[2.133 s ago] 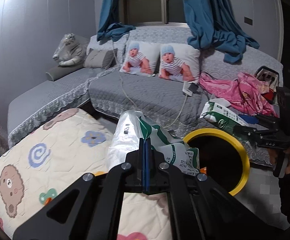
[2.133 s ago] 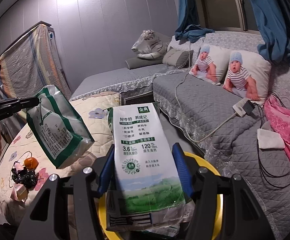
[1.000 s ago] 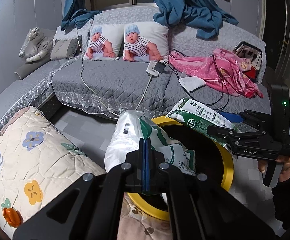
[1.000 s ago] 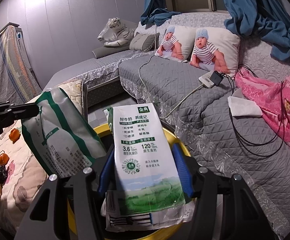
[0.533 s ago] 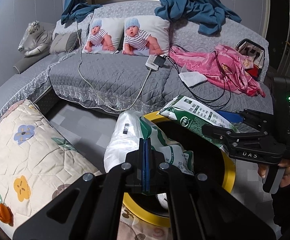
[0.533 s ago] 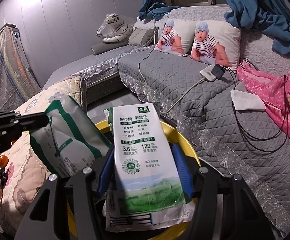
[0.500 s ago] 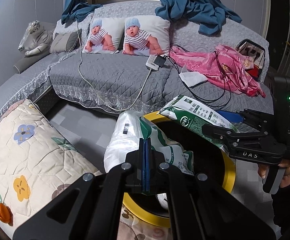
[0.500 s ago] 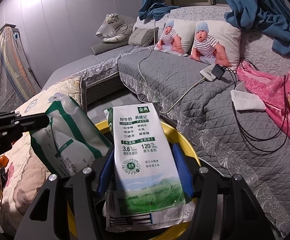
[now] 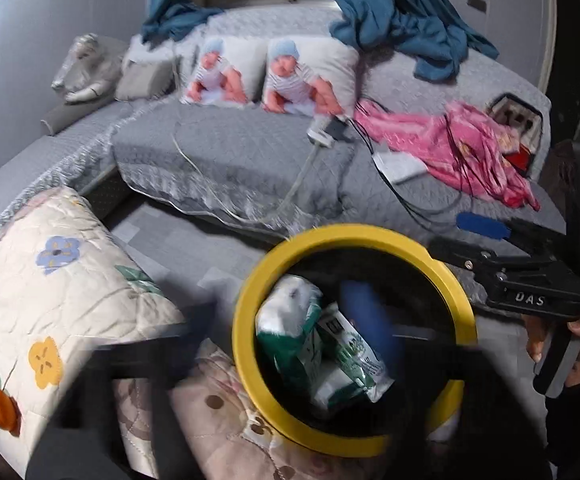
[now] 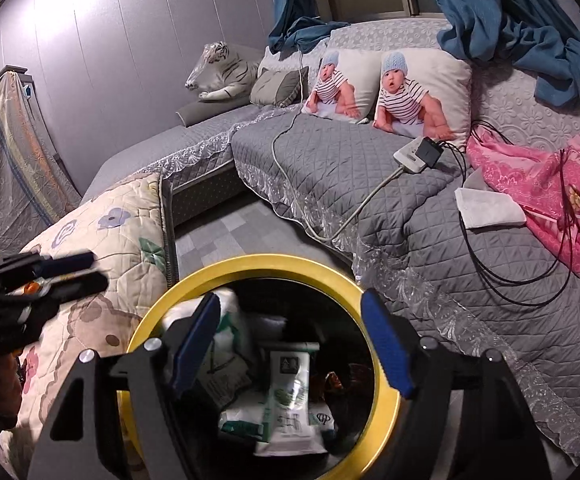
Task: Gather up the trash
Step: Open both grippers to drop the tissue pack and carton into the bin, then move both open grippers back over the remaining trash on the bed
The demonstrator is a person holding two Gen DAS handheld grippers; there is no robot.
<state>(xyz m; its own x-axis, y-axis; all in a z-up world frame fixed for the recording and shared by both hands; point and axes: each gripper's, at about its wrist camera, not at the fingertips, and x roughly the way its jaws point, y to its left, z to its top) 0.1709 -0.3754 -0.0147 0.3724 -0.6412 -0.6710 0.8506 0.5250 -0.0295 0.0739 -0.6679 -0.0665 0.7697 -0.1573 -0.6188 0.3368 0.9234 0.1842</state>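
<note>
A black bin with a yellow rim (image 9: 250, 292) (image 10: 250, 261) stands on the floor between the sofa and the quilted table. Two green-and-white milk pouches (image 9: 290, 332) (image 10: 290, 396) lie inside it. My right gripper (image 10: 290, 344) is open and empty right above the bin mouth; it also shows in the left wrist view (image 9: 486, 236). My left gripper (image 9: 286, 320) is blurred by motion, its fingers spread apart and empty over the bin; it shows at the left edge of the right wrist view (image 10: 78, 270).
A grey quilted sofa (image 10: 370, 184) runs behind the bin with baby-print pillows (image 10: 418, 88), a power strip and cables (image 10: 418, 152), a white tissue (image 10: 486, 204) and pink cloth (image 10: 550, 176). A floral quilt-covered table (image 9: 50, 280) is left of the bin.
Both grippers opened and let go of their milk pouches, which dropped into the bin. The left wrist view is now blurred by motion.
</note>
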